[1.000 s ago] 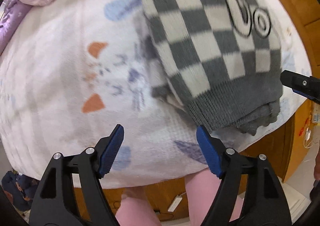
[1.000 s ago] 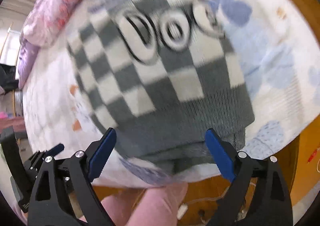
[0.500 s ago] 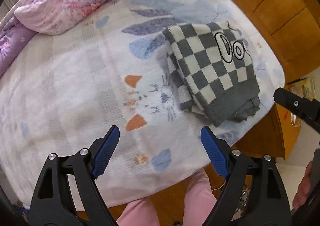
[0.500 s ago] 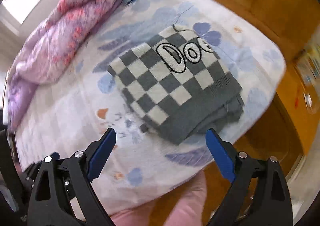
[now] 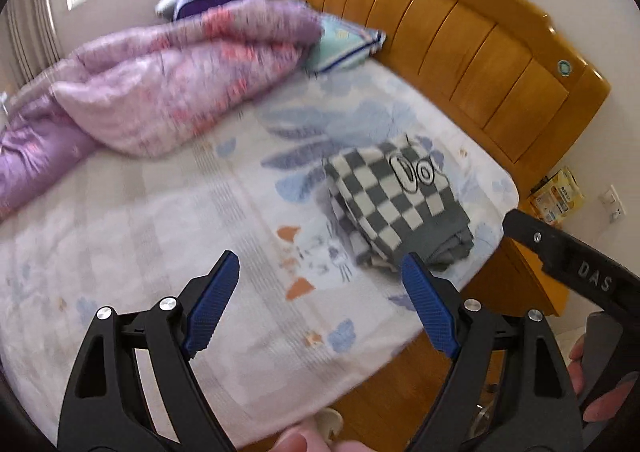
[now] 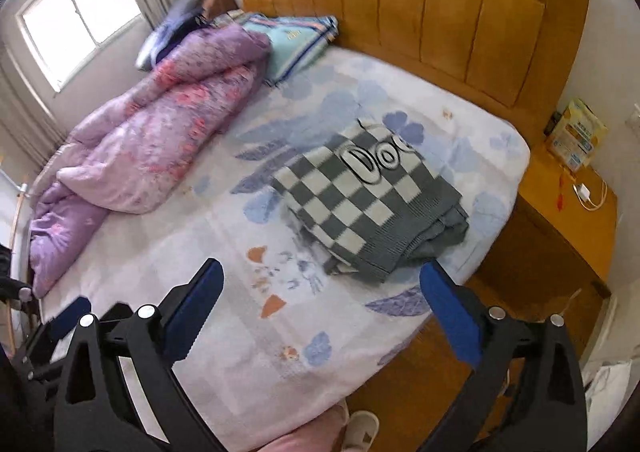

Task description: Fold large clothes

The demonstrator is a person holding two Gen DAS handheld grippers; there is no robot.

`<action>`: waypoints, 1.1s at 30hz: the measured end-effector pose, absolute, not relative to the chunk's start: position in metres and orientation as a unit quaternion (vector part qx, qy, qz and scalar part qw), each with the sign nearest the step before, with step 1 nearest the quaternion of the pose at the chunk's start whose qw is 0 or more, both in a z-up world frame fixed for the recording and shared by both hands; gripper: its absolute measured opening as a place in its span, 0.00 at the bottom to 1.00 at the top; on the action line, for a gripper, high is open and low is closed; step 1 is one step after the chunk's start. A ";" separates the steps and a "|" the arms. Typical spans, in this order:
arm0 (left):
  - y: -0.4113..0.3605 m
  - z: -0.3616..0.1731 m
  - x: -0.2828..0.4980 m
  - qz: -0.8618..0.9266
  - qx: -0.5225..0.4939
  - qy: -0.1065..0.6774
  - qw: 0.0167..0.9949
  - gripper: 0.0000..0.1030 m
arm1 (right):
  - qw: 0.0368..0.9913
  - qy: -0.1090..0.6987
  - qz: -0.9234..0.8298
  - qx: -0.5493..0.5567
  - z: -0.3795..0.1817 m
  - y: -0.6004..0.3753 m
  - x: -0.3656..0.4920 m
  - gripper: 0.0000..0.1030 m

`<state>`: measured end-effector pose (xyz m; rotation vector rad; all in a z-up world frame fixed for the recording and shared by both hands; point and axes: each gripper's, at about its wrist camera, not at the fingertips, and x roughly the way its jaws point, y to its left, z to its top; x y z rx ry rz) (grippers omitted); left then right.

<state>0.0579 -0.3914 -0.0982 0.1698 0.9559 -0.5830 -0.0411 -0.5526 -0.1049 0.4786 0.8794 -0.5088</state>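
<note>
A grey-and-white checked sweater [image 5: 396,196] [image 6: 368,204] lies folded in a thick rectangle on the bed's white printed sheet [image 5: 160,236] [image 6: 224,252], near the corner by the headboard. High above the bed's near edge, my left gripper [image 5: 320,272] stands open and holds nothing. The right gripper [image 6: 320,282] is also well back from the sweater, its jaws still opening with nothing between them. One of its black fingers [image 5: 560,248] pokes in from the right of the left wrist view.
A pink and purple quilt [image 5: 152,92] [image 6: 152,132] is heaped along the bed's far side, a turquoise pillow [image 6: 288,40] beside it. The wooden headboard [image 6: 440,12] lies behind. A bedside cabinet [image 6: 560,228] carries a yellow box [image 6: 576,136] and a charger. The person's pink-trousered legs stand at the near edge.
Both grippers have pulled up and back from the folded sweater, so the whole bed, headboard and window have come into view. The sweater stays where it lay.
</note>
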 end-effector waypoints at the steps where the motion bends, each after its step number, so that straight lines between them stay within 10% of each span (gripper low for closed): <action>1: -0.386 -0.090 0.052 -0.278 0.077 0.439 0.851 0.82 | 0.853 0.407 -0.239 0.222 -0.098 -0.547 -0.048 0.92; 7: -0.362 -0.049 0.005 -0.267 0.082 0.364 0.888 0.95 | 0.870 0.371 -0.233 0.226 -0.068 -0.518 -0.095 0.92; 33: -0.295 -0.048 -0.030 -0.344 0.119 0.372 0.854 0.95 | 0.838 0.336 -0.340 0.263 -0.050 -0.436 -0.170 0.92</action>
